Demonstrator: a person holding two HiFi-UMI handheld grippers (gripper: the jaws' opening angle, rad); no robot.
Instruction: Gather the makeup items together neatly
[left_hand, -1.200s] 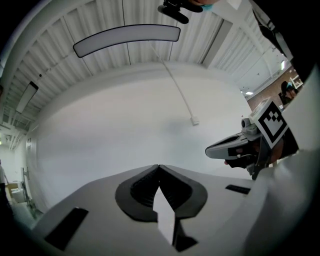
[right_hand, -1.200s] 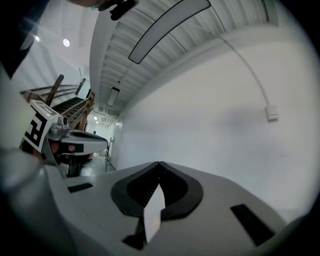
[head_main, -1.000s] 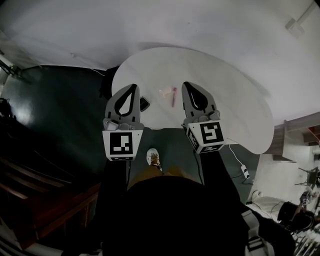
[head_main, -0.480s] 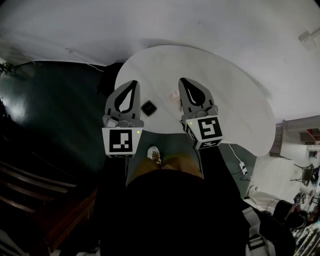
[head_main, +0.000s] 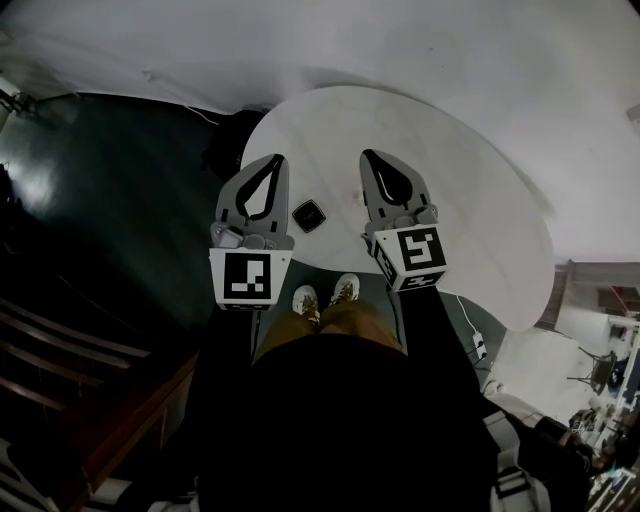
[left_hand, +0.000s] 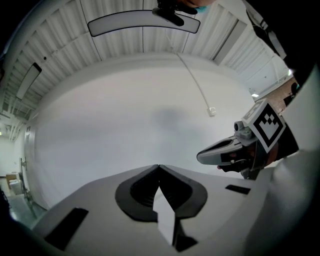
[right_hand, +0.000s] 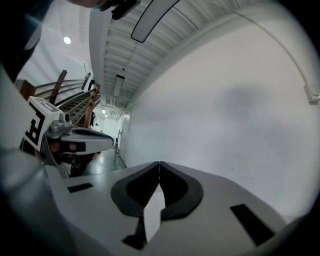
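A small black square compact (head_main: 309, 215) lies near the front edge of the white rounded table (head_main: 470, 190), between my two grippers. Just right of it, a pale pinkish item (head_main: 354, 199) peeks out from behind the right gripper, mostly hidden. My left gripper (head_main: 277, 158) hangs over the table's left front part with its jaws shut and empty (left_hand: 159, 166). My right gripper (head_main: 368, 154) is level with it on the right, also shut on nothing (right_hand: 159, 163). Both gripper views face a plain white wall, and no makeup item shows in them.
Dark green floor lies left of and below the table. Wooden stair rails (head_main: 70, 350) run at the lower left. A cable with a white plug (head_main: 478, 348) lies on the floor at the right. The person's shoes (head_main: 305, 300) stand at the table's front edge.
The compact has come out from behind the left gripper and now shows whole. The pink item has slipped behind the right gripper. A second shoe has appeared. Both grippers stay shut.
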